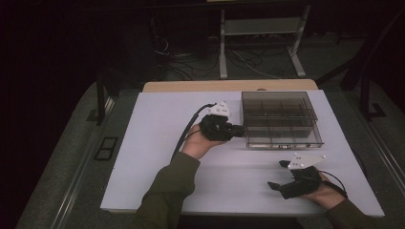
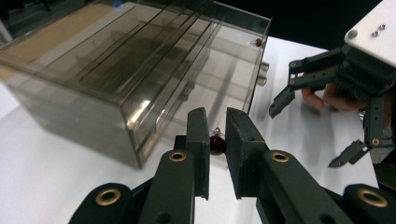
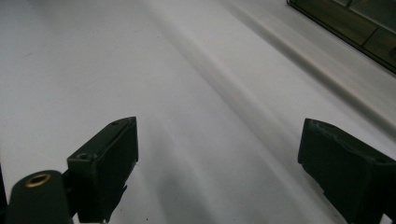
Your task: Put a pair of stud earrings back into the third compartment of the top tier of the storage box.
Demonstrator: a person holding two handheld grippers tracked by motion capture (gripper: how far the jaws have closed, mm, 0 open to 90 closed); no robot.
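Observation:
A smoky see-through plastic box (image 1: pixel 282 117) with drawers and dividers stands on the white table (image 1: pixel 153 162), right of centre. My left gripper (image 1: pixel 239 129) is at the box's front left corner. In the left gripper view its jaws (image 2: pixel 217 116) stand nearly together around a small dark red knob (image 2: pixel 217 143) low on the box (image 2: pixel 93 93). A second red knob (image 2: pixel 258 42) sits at the far corner. My right gripper (image 1: pixel 278 174) rests near the table's front right, open with nothing between its fingers; it also appears as the right gripper (image 2: pixel 312 132) farther off. The right gripper (image 3: pixel 219 154) looks across bare table.
A wooden tabletop edge (image 1: pixel 229 86) runs behind the white table. Beyond it stand metal frame legs (image 1: pixel 223 47), with loose cables (image 1: pixel 191 59) on the floor. The box's dark edge (image 3: pixel 364 32) shows at the upper right of the right gripper view. Olive sleeves (image 1: pixel 167 191) come in from the bottom.

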